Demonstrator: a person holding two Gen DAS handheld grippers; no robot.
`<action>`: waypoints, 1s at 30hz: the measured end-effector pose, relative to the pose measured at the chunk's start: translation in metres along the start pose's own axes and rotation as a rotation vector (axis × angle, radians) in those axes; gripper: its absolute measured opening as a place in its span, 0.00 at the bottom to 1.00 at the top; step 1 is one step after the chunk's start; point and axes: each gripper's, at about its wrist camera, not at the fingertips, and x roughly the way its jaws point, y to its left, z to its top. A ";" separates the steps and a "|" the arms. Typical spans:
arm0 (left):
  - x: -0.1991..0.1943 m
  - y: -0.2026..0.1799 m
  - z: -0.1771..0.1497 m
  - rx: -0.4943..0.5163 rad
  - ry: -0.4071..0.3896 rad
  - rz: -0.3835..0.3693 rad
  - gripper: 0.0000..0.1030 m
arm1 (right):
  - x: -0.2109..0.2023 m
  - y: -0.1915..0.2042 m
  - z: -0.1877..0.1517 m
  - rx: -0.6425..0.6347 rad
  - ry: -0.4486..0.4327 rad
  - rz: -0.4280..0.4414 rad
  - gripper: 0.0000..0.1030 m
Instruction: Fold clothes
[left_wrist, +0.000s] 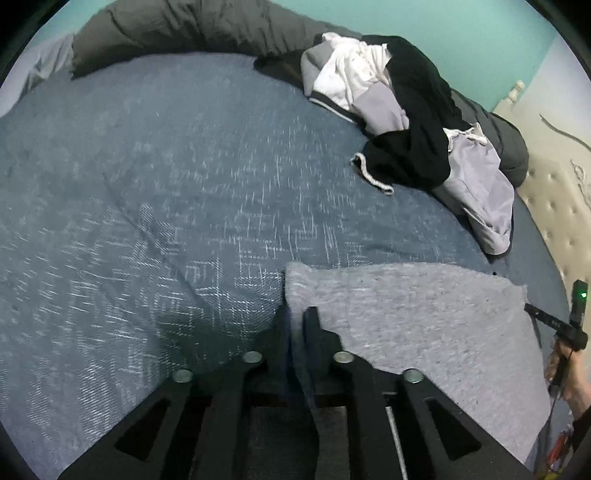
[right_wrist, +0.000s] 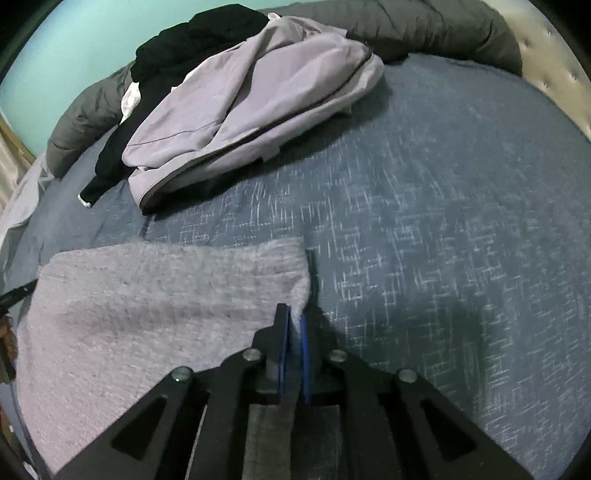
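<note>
A heather-grey garment (left_wrist: 413, 317) lies spread on the blue bedspread (left_wrist: 166, 192). My left gripper (left_wrist: 297, 325) is shut on its left corner. In the right wrist view the same grey garment (right_wrist: 147, 306) stretches to the left, and my right gripper (right_wrist: 295, 325) is shut on its right corner, cloth pinched between the blue pads (right_wrist: 305, 339). The right gripper also shows at the far right edge of the left wrist view (left_wrist: 565, 325). The cloth hangs taut between the two grippers just above the bed.
A pile of unfolded clothes (left_wrist: 402, 122), black, white and lilac, lies at the back of the bed; it shows in the right wrist view (right_wrist: 240, 96) too. A dark grey duvet roll (left_wrist: 177, 33) runs along the far edge. A tufted cream headboard (left_wrist: 557, 206) stands at the right.
</note>
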 end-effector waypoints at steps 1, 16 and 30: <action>-0.006 -0.002 -0.001 0.009 -0.013 0.013 0.23 | -0.004 0.001 0.001 -0.005 -0.014 -0.027 0.21; -0.053 -0.064 -0.058 0.050 -0.067 -0.058 0.34 | -0.002 0.135 0.015 -0.256 0.056 0.198 0.58; -0.043 -0.076 -0.085 0.077 -0.097 -0.047 0.34 | 0.033 0.171 0.005 -0.305 0.100 0.058 0.18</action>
